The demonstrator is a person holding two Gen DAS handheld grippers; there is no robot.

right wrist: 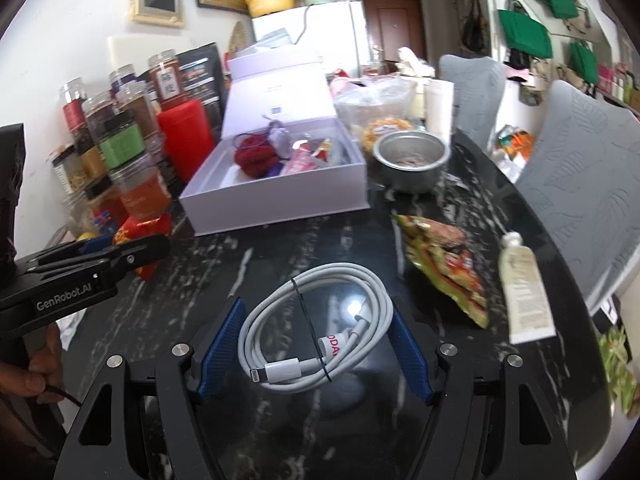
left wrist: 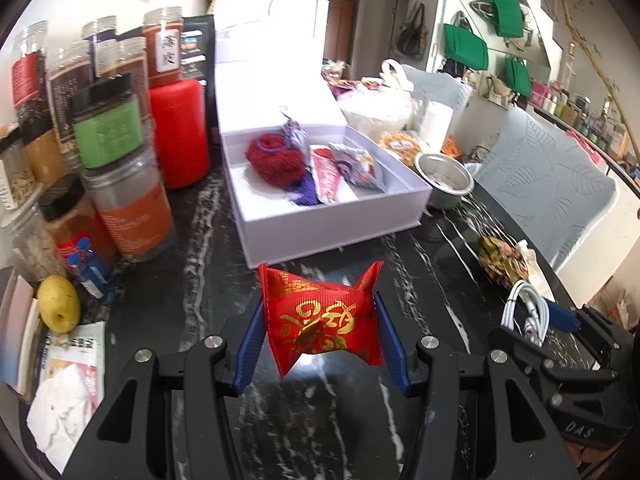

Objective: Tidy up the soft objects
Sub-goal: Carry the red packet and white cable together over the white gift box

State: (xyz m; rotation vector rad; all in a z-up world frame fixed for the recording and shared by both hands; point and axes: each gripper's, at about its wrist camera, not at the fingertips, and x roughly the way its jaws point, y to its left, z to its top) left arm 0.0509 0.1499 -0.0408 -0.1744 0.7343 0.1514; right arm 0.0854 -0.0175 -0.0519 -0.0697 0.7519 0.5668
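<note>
Left wrist view: left tool (left wrist: 322,322) clenched on red pouch (left wrist: 320,320), held above worktop (left wrist: 208,248), short of white box (left wrist: 332,220). Right tool (right wrist: 316,344) grips coiled white cable (right wrist: 316,332). Advice: carry both over near wall, release inside beside red yarn (left wrist: 274,160). Obstacles: jars (left wrist: 132,208) left, steel bowl (left wrist: 444,180) right, snack packet (right wrist: 444,268) near.
</note>
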